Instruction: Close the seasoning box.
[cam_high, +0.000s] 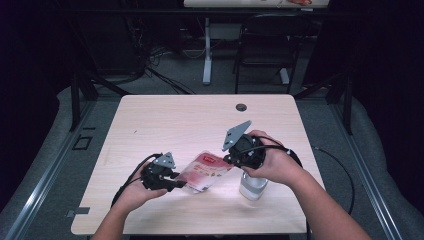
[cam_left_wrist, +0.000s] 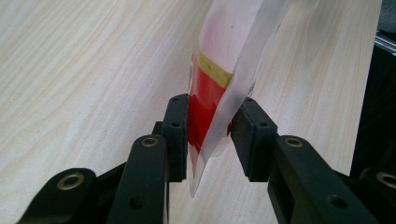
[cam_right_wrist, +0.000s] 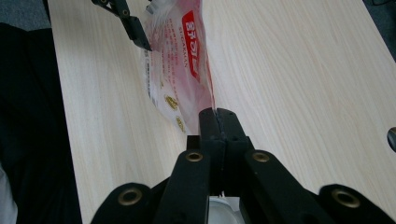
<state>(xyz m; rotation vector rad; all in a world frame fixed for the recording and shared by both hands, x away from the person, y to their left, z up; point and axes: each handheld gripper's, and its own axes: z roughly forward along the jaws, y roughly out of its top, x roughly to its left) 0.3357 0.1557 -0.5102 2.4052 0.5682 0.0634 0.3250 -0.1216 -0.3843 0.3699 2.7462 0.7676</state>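
Nearest, on the light wooden table (cam_high: 200, 120): stood a white container (cam_high: 252, 190), upright under the right hand and half hidden by it; impossible to tell its contents. Beside it, gripped in the left hand, the left gripper (cam_high: 182, 185), with black pads set against both faces of the lower end of a red-and-white plastic food pouch (cam_high: 205, 172), closed on it with the pouch's thickness between them. Hung slanted above the tabletop between both grippers, that pouch, sealed, with a red label and gold printed marks; could not make out the filling through the film. Farther up, clamped tight on the pouch's upper corner, the right gripper (cam_high: 227, 162), jaws pressed together. Beyond, near the table's far edge, a round cable hole (cam_high: 241, 107); behind that, on the floor, a dark chair (cam_high: 265, 45).
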